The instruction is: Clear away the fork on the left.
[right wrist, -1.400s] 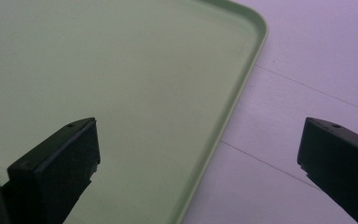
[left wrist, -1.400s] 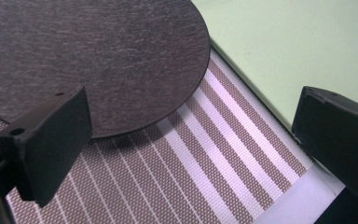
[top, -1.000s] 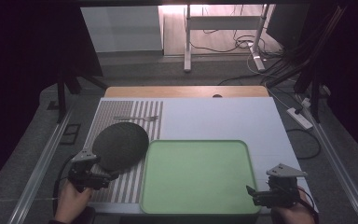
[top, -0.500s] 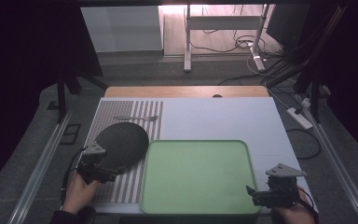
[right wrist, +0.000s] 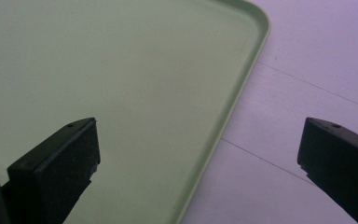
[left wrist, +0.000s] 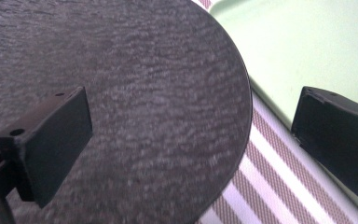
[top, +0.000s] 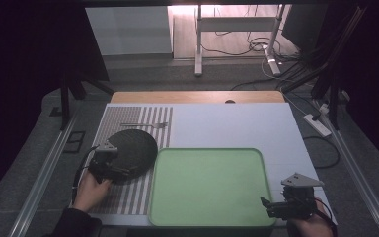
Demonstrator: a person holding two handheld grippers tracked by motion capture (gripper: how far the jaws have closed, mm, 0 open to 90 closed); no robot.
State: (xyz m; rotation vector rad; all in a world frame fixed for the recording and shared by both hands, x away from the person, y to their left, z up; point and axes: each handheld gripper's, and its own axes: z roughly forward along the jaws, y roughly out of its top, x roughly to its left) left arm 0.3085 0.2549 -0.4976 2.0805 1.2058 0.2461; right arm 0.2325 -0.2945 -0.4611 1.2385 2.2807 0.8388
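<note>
The high view is dimly lit, with black surroundings; the brightest light is seen on the floor at the top, beyond the counter (top: 237, 123). Both gripper views are evenly lit, but the near jaws are rendered soft and blurred.

You have a striped mat (top: 128, 197) on the left part of the white tabletop (top: 227, 123). At the mat's far end a fork (top: 145, 125) lies flat, crosswise to the stripes. A wooden strip (top: 197, 97) runs along the table's far edge. On the floor to your right a power strip (top: 318, 125) lies beside the table. Beyond the table, cables (top: 246, 47) lie tangled between the legs of a white frame (top: 198, 44).
</note>
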